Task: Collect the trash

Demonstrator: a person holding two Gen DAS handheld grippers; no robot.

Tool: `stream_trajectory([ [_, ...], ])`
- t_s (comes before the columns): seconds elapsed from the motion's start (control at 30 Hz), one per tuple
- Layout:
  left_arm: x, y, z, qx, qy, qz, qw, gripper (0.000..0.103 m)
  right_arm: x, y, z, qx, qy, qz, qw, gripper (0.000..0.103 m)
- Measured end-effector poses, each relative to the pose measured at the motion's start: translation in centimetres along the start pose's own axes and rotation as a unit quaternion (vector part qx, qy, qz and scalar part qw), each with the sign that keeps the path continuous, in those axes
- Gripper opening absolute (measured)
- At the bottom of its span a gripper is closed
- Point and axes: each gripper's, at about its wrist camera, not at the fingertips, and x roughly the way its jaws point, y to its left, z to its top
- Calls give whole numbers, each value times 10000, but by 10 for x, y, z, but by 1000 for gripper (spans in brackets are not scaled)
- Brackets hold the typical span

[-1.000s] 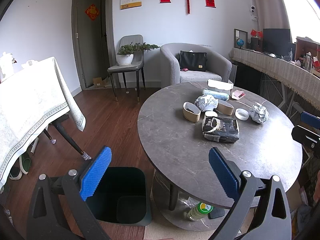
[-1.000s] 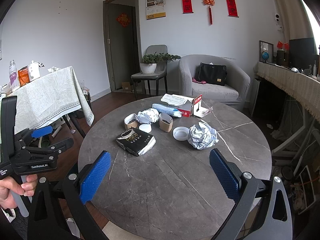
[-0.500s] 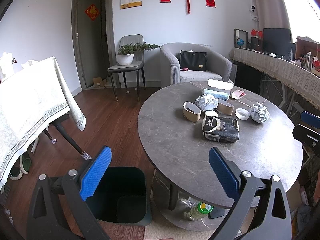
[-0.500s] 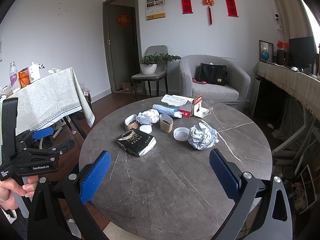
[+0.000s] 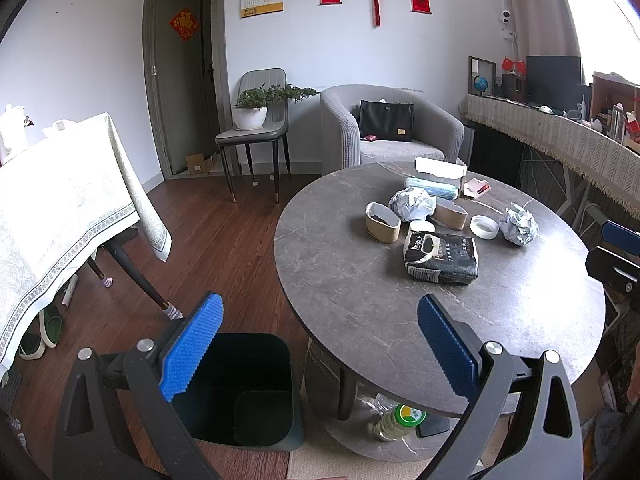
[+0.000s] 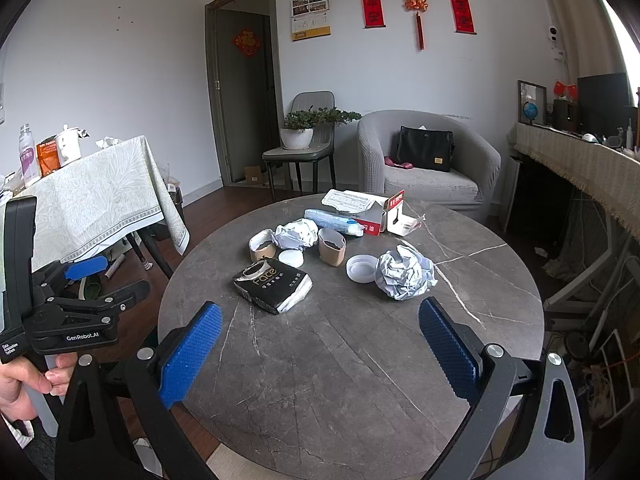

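Both hand-held grippers, left (image 5: 316, 344) and right (image 6: 318, 346), gape wide, empty; paper ball (image 6: 405, 277) at 1 o'clock looks light, crushable: pinch its middle.

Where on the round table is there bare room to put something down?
The near half of the round table is bare, from its front edge up to the black packet and the crumpled paper ball. The right side past that ball is also free. The far middle is crowded with paper cups, lids, wrappers and an opened box.
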Motion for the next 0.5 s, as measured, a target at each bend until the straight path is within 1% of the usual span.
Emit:
stream_trajectory([
  [0.5, 3, 0, -2, 8, 7, 0, 10000, 100, -1, 1, 2, 10, -10, -5, 10000, 100],
])
